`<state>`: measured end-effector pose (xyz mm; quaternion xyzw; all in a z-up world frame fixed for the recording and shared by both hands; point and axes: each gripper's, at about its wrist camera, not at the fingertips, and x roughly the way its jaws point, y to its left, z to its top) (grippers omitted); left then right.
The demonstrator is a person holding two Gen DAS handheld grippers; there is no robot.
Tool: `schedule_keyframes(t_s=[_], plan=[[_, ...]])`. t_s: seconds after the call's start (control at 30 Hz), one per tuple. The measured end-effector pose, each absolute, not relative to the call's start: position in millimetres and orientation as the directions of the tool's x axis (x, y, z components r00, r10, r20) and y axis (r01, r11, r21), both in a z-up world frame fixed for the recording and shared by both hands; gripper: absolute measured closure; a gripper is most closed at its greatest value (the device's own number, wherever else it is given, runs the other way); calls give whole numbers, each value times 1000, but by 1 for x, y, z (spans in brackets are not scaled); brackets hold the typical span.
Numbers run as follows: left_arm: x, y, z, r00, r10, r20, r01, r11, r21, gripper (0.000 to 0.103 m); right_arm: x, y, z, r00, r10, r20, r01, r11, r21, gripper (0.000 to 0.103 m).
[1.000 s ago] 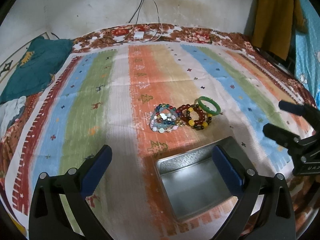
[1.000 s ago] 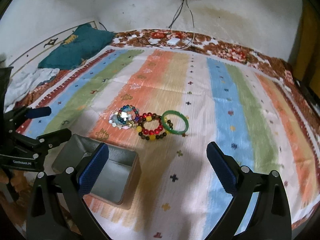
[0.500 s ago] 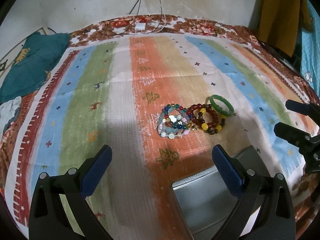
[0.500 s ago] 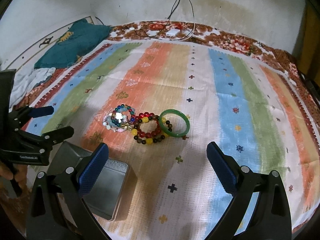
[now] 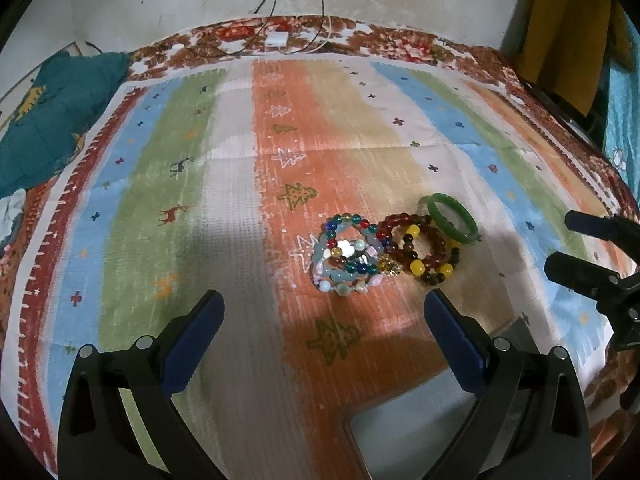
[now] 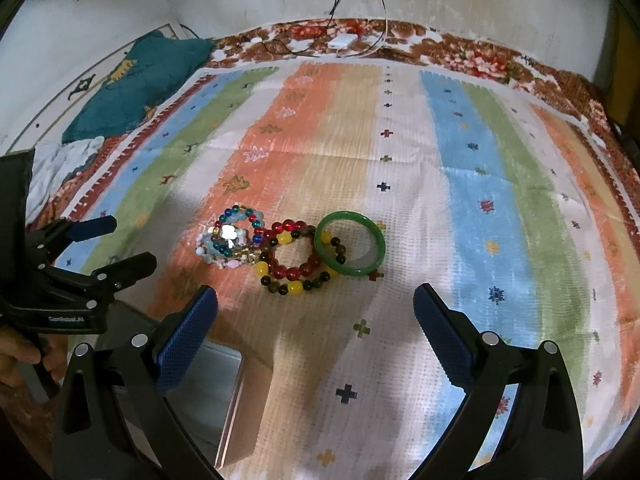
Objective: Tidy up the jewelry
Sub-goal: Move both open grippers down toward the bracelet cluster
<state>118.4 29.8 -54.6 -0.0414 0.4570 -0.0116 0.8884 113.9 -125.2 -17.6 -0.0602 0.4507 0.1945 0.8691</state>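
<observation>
A pile of bracelets lies on the striped cloth: a multicolour beaded cluster [image 5: 348,256] [image 6: 234,240], a red and yellow beaded bracelet [image 5: 420,248] [image 6: 294,256], and a green bangle [image 5: 452,218] [image 6: 350,248] leaning on it. A grey metal tin [image 5: 404,436] [image 6: 204,396] stands open just in front of them. My left gripper [image 5: 322,334] is open and empty, above the cloth short of the beads. My right gripper [image 6: 316,326] is open and empty, short of the red bracelet and bangle. Each gripper also shows in the other's view, the right gripper [image 5: 580,248] and the left gripper [image 6: 108,244].
A teal cushion [image 5: 48,116] [image 6: 140,80] and white cloth [image 6: 60,164] lie at the far left. A white charger with cables [image 5: 278,38] [image 6: 342,42] sits at the far edge by the wall. Yellow cloth [image 5: 568,20] hangs at the right.
Both grippers have moved forward toward the bracelets; the tin has slid down toward the bottom edge of both views. Both stay open and empty.
</observation>
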Motion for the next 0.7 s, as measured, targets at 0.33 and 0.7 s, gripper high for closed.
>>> schedule_keyframes(t_s=[0.33, 0.7], plan=[[141, 36, -68, 549, -73, -833, -18, 995, -99, 6, 140, -121, -27, 471, 309, -827, -389, 914, 120, 4], [163, 40, -79, 527, -87, -846, -17, 993, -113, 6, 162, -117, -43, 411, 325, -852, -375, 912, 166, 4]])
